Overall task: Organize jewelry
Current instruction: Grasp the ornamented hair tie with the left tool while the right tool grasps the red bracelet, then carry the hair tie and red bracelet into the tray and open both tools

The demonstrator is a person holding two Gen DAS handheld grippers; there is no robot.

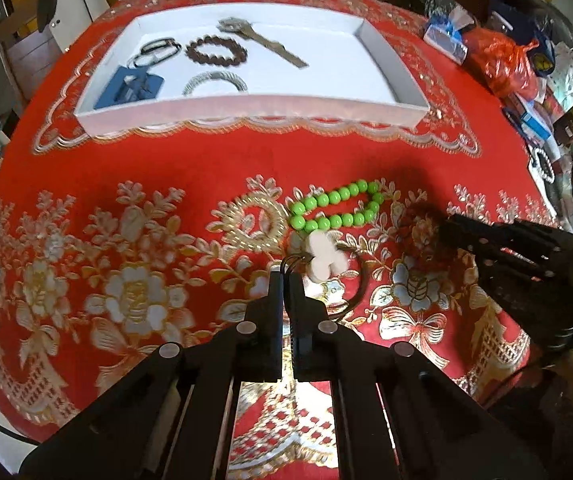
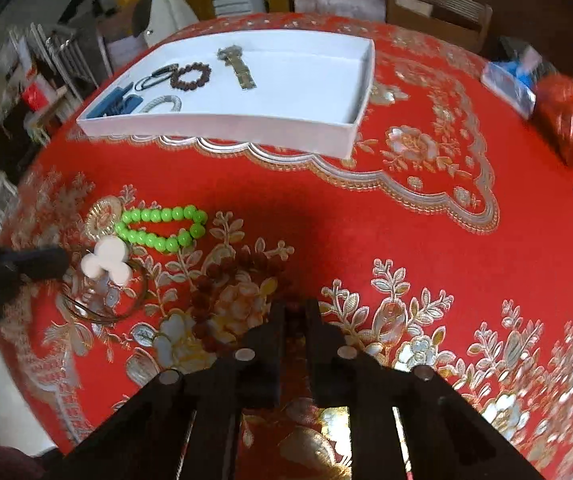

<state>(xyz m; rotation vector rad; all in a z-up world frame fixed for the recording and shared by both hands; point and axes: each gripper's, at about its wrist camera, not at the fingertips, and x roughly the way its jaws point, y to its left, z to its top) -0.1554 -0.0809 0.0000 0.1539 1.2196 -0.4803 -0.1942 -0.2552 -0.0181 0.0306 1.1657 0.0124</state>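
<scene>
The left tool (image 1: 286,274) is clenched on the thin dark wire loop (image 2: 106,312) of a bangle whose white three-lobed charm (image 1: 324,256) sits just right of the tips; much of that wire disappears behind the tool in the left view, while the right view shows it as a fine ring lying on the red and gold floral cloth of the surface (image 1: 166,184). The right tool (image 2: 295,306) is clamped too, on a dark reddish-brown bead bracelet (image 2: 222,280). Those beads are hard to pick out against the red pattern and sit in shadow; the strand runs under the tips and its near part is hidden. In the left view that tool comes in from the right edge, cut off by the frame, its tips lost in blur.

Just beyond the charm lies one bright green bead bracelet (image 1: 336,208), loose on the cloth, touching neither tool.

At the far side stands one white shallow rectangular tray (image 1: 246,110). Five things lie in it, all in the left half: one brown bead bracelet (image 1: 216,52), one silvery twisted bangle (image 1: 214,82), one black looped cord piece (image 1: 158,50), one blue card-like item (image 1: 130,86), partly hidden by the tray's near wall, and one metallic watch-strap piece (image 1: 262,40). Far right, blurred packets and an orange-red bag (image 1: 502,60) are too smeared to count.
</scene>
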